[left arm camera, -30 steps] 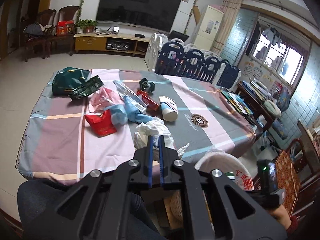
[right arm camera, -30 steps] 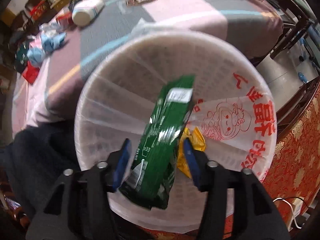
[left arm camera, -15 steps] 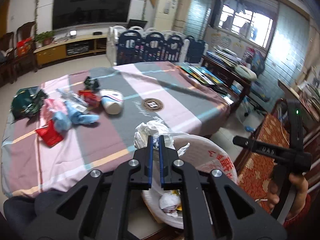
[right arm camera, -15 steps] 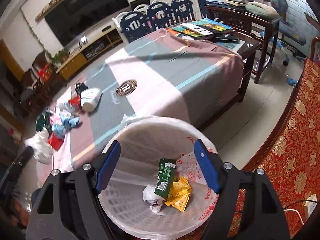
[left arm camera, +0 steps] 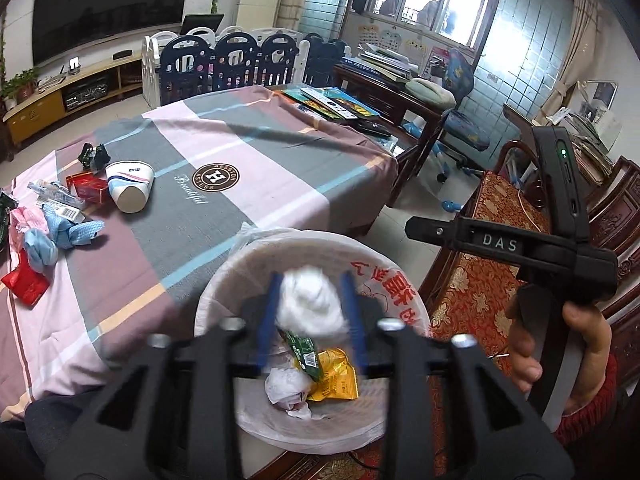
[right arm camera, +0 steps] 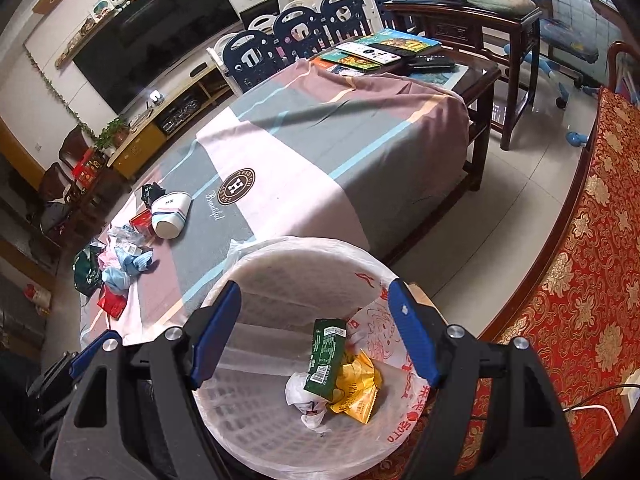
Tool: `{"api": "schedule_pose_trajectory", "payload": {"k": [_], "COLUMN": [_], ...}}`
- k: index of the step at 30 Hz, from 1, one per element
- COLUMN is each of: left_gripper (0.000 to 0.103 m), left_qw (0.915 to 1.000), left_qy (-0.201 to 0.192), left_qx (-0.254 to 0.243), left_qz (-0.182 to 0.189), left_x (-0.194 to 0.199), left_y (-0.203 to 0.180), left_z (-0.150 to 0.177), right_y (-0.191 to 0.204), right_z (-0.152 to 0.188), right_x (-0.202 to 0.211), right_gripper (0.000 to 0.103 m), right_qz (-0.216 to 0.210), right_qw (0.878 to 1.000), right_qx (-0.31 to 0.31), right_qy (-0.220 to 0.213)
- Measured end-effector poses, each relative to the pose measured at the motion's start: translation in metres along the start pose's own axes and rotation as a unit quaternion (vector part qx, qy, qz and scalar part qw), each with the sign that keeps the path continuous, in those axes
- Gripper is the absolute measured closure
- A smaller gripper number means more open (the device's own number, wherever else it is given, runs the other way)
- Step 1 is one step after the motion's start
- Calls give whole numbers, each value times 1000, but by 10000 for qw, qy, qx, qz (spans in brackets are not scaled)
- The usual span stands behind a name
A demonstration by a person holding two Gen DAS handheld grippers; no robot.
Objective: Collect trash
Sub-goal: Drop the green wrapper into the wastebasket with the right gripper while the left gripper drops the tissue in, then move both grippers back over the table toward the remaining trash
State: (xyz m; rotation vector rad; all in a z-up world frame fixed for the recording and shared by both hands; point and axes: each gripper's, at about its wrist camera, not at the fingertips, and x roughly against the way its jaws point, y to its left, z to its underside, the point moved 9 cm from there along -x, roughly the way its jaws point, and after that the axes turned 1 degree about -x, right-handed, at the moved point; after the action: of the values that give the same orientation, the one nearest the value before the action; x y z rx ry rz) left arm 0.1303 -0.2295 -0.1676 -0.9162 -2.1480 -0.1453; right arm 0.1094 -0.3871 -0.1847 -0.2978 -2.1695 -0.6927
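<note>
The left gripper (left arm camera: 310, 320) had swung from the table (left arm camera: 280, 168) over the bin (left arm camera: 224, 280), jaws just opening around the white wad (left arm camera: 310, 306), directly above the bin. The right gripper (right arm camera: 314, 336) hung open, empty.

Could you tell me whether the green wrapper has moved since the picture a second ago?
Yes. The green wrapper has dropped from between the right gripper fingers to the bottom of the bin, beside the yellow packet.
</note>
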Motion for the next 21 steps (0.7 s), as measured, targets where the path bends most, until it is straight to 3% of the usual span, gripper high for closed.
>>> {"api": "schedule_pose_trajectory", "payload": {"k": [1,4,6,10,13,15,17,18,21], "left_gripper": [39,20,14,11,8,7,5,5,3], "left_qw": [10000,9996,9982,9924,9827,9745,9647,9571,9413], "left_qy": [-43,-149,-203,-214,-329,-459,-578,-644,-760], "left_qx": [27,208,450,1081,1436,1558,1650,1719,1854], "left_qz": [-31,-143,-328,-555,-1120,-1550,-1970,-2241,-2717], "left_x": [2,7,12,19,33,45,60,69,89], "left_y": [2,14,30,69,111,139,163,180,210], "left_z": [-1,-4,-4,1,9,13,17,21,29], "right_y": [1,4,8,18,32,49,74,85,120], "right_z": [0,-1,-3,-6,-11,-18,-24,-24,-20], "right_x": [0,2,3,6,12,28,44,48,39], "right_gripper": [28,28,28,26,24,21,4,3,3], "right_qz": [-9,-48,-71,-117,35,233,433,476,486], "right_qw": [10000,10000,9999,9994,9977,9914,9780,9719,9647], "right_qx": [3,-6,10,87,220,531,1010,1201,1678], "right_qy": [-5,-55,-118,-308,-647,-1173,-1774,-1965,-1969]}}
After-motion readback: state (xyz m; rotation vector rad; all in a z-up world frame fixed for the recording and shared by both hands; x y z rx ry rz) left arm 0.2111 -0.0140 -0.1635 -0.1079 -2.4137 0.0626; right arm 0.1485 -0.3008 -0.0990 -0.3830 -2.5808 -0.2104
